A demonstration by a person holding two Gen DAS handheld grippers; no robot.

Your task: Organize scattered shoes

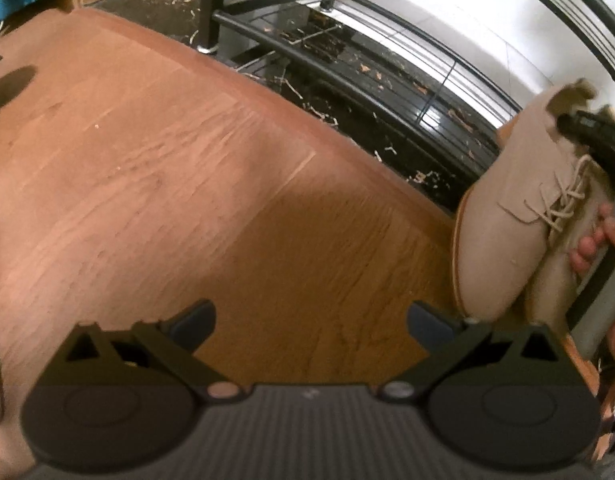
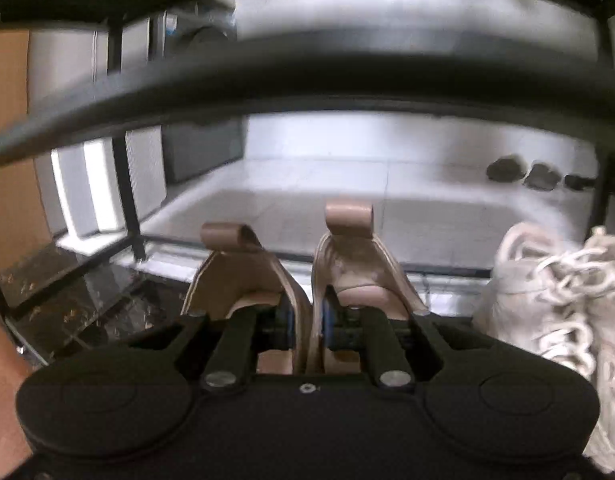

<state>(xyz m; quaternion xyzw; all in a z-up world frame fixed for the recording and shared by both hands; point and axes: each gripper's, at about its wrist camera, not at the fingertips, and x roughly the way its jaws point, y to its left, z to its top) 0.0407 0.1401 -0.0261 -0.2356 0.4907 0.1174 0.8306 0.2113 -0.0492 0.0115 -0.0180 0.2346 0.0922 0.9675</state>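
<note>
Two tan shoes [image 2: 303,280] pinched in R jaws, L jaws wide, empty, wood floor [image 1: 187,184], black rack [image 1: 347,76].

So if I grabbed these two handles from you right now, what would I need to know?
Left gripper: open, holding nothing, above the wooden floor.
Right gripper: shut on the tan shoes, pinching the pair together by their inner sides, heels toward the black rack.
White sneakers sit just right of them.
Left to do: set the tan pair down beside the sneakers and release.
</note>
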